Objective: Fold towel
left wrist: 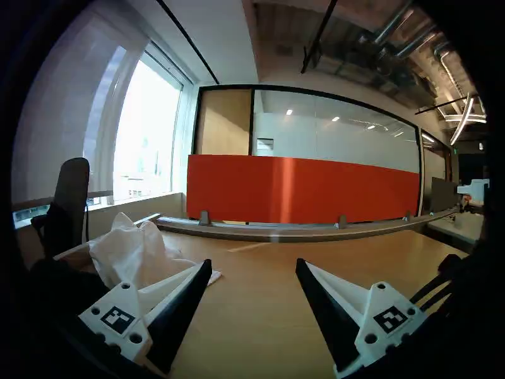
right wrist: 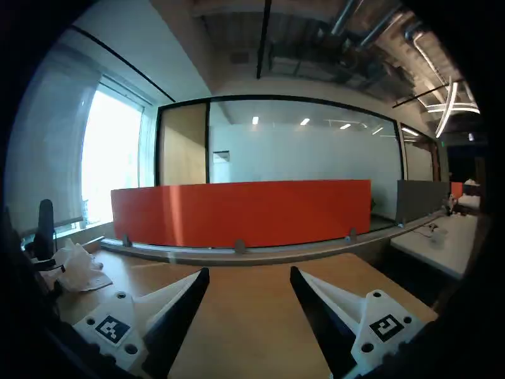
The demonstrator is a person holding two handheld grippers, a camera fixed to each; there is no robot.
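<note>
Left gripper wide open, nothing held, over the wood desk. White towel sits in a crumpled heap, lower left of left gripper view, by the left finger. Right gripper also wide open & empty; towel at far left edge there.

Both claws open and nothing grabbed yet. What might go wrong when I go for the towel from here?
The towel lies in a crumpled heap with no clear corner showing, so the left claw may pinch several layers at once.
It sits far left, seemingly near the edge of the table, beside a chair; a nudge could push it off.
The right claw looks farther from it, so reaching over may crowd the left claw.
</note>
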